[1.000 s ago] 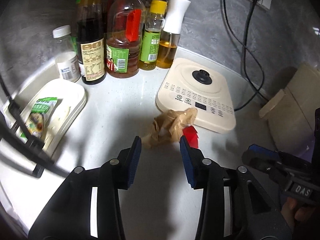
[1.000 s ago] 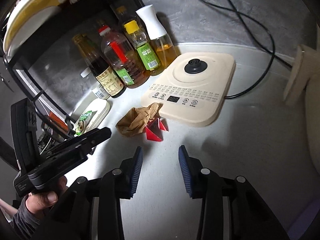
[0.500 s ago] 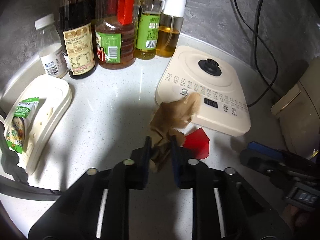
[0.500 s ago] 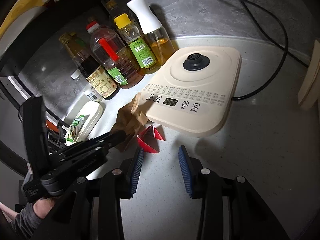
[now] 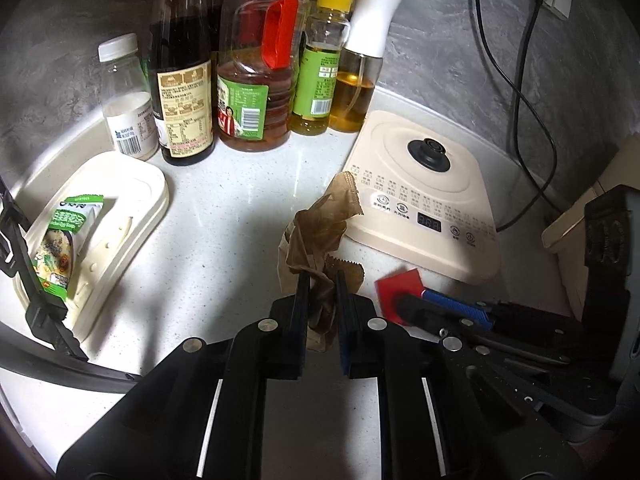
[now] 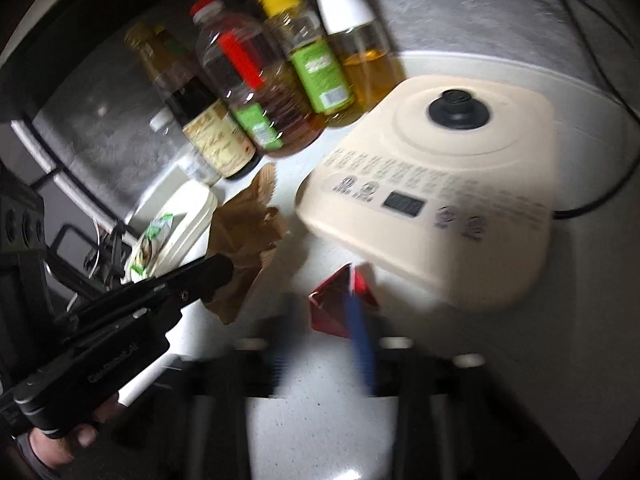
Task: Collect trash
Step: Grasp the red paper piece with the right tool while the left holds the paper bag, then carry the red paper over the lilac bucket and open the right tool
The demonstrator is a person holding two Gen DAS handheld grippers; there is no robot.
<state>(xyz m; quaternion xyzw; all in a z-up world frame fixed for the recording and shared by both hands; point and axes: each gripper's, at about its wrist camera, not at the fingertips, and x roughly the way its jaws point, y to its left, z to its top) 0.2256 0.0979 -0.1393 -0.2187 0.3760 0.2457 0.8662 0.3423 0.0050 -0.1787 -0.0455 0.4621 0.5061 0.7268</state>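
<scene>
Right, the left gripper has its black fingers clamped on the crumpled brown paper wrapper, pinching the lower end of it while the rest of the wrapper stands up beyond the fingertips, its serrated top edge leaning against the front corner of the cream square induction cooker. Just to the right of those fingers, the right gripper has come in low over the white speckled countertop, and its jaws have just been closing: in the left wrist view the tips sit on the folded red paper scrap, which lies just in front of the cooker's edge. The right wrist view is smeared with motion, so whether the pads truly press that red scrap I cannot tell. Beyond the left fingers to the left lies a cream oval plastic lid with a green sachet on it. Farther ahead stands a row of oil and sauce bottles.
</scene>
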